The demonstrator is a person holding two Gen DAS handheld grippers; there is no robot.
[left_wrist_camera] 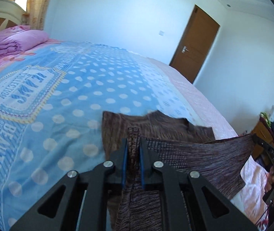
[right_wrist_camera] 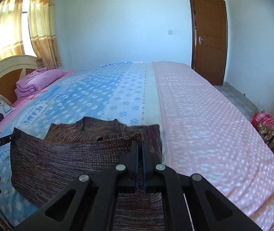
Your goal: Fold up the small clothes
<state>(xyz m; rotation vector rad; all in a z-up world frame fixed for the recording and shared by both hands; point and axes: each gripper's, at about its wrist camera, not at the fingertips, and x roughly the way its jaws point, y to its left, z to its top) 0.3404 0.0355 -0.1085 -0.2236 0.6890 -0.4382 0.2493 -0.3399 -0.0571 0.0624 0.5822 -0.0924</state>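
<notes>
Two tools point(left_wrist_camera: 133, 144) point(right_wrist_camera: 139, 146) pinching brown sweater point(right_wrist_camera: 60, 161) over bed point(right_wrist_camera: 204, 115)

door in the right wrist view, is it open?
No, the brown door sits shut in its frame, handle toward the bed.

1. One brown knitted sweater point(right_wrist_camera: 63, 154).
2. Two black two-finger grippers: left gripper point(left_wrist_camera: 133, 144), right gripper point(right_wrist_camera: 139, 150).
3. One folded pink quilt point(right_wrist_camera: 37, 80).
4. One bed with blue-and-pink dotted sheet point(right_wrist_camera: 204, 105).
5. One brown wooden door point(right_wrist_camera: 210, 38).
6. Two orange patterned curtains point(right_wrist_camera: 40, 28).
</notes>
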